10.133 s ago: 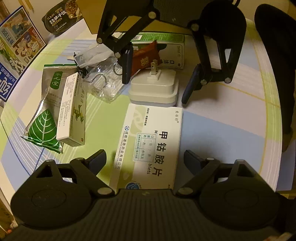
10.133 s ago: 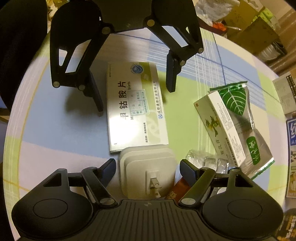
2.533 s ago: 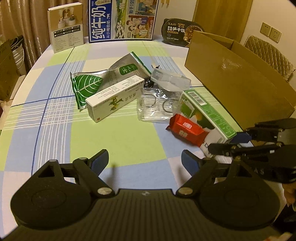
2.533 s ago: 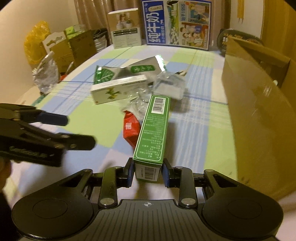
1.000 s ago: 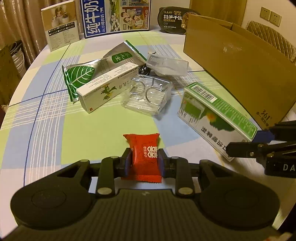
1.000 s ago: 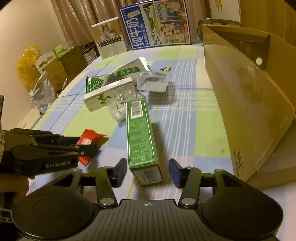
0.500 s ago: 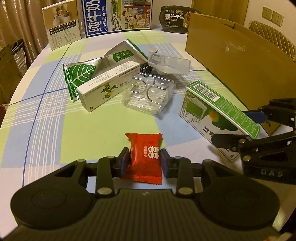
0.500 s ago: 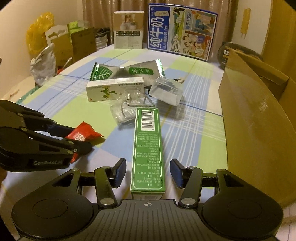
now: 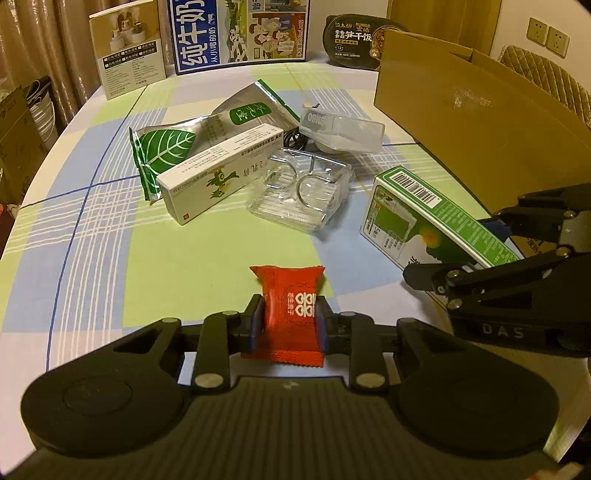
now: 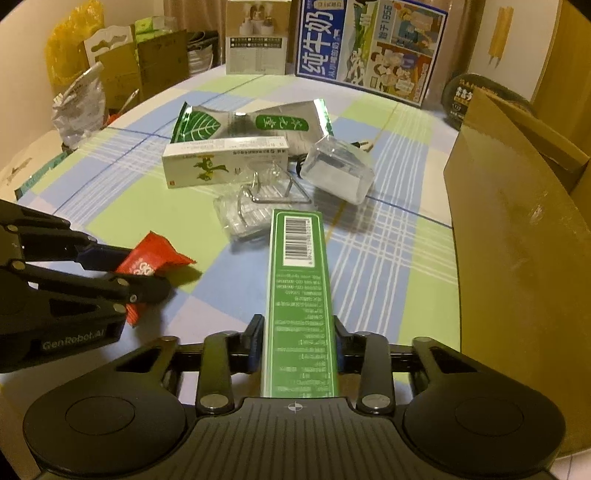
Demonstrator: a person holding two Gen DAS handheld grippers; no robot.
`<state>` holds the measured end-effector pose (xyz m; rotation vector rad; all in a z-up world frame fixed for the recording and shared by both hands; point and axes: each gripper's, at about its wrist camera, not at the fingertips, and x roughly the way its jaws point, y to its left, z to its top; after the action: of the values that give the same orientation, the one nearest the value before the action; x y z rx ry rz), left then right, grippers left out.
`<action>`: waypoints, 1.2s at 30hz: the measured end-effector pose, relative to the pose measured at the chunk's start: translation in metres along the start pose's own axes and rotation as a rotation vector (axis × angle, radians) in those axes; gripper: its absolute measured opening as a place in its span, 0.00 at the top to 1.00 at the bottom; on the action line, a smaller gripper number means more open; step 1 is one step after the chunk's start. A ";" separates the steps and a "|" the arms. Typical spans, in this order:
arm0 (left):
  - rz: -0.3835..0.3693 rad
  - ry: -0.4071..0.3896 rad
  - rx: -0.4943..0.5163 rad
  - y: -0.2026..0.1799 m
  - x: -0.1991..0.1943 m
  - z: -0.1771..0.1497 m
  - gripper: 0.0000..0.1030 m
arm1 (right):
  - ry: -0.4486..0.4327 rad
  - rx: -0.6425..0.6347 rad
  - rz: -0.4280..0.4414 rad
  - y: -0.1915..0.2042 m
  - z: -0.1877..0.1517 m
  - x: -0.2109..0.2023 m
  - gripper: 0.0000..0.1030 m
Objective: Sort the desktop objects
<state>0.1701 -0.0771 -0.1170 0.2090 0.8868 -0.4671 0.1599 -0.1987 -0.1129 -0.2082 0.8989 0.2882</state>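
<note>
A red snack packet (image 9: 290, 306) sits between the pads of my left gripper (image 9: 289, 321). Its jaws are closing and the pads press on the packet's sides, just above the checked tablecloth (image 9: 184, 266). A long green box (image 10: 299, 295) with a barcode runs straight ahead from my right gripper (image 10: 299, 349). Those jaws are closing too, and their pads press on the box's near end. In the right wrist view the left gripper (image 10: 147, 273) holds the red packet (image 10: 147, 258) at the left. The left wrist view shows the right gripper (image 9: 448, 247) around the green box (image 9: 417, 214) at the right.
A large open cardboard box (image 9: 461, 122) stands along the right side. Mid-table lie a white medicine box (image 9: 221, 177), a silver leaf-print pouch (image 9: 166, 144), a clear packet of metal rings (image 9: 303, 192) and a clear plastic case (image 9: 340, 129). Upright cartons (image 9: 236, 33) line the far edge.
My right gripper's jaws closed onto the green box, which now points straight ahead. The left jaws eased apart slightly around the red packet, then closed on it again.
</note>
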 end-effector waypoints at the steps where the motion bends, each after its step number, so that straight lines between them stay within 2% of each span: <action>1: 0.001 -0.001 -0.003 0.000 0.000 0.000 0.79 | -0.001 0.001 0.001 0.000 -0.001 0.000 0.71; 13: 0.001 0.005 -0.005 -0.001 -0.004 -0.002 0.80 | -0.015 0.049 0.001 -0.003 -0.008 -0.015 0.73; 36: -0.031 -0.029 0.002 -0.032 -0.040 -0.001 0.80 | -0.096 0.110 -0.038 -0.015 -0.019 -0.087 0.73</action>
<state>0.1323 -0.0927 -0.0856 0.1897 0.8628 -0.4987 0.1003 -0.2324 -0.0545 -0.1082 0.8119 0.2107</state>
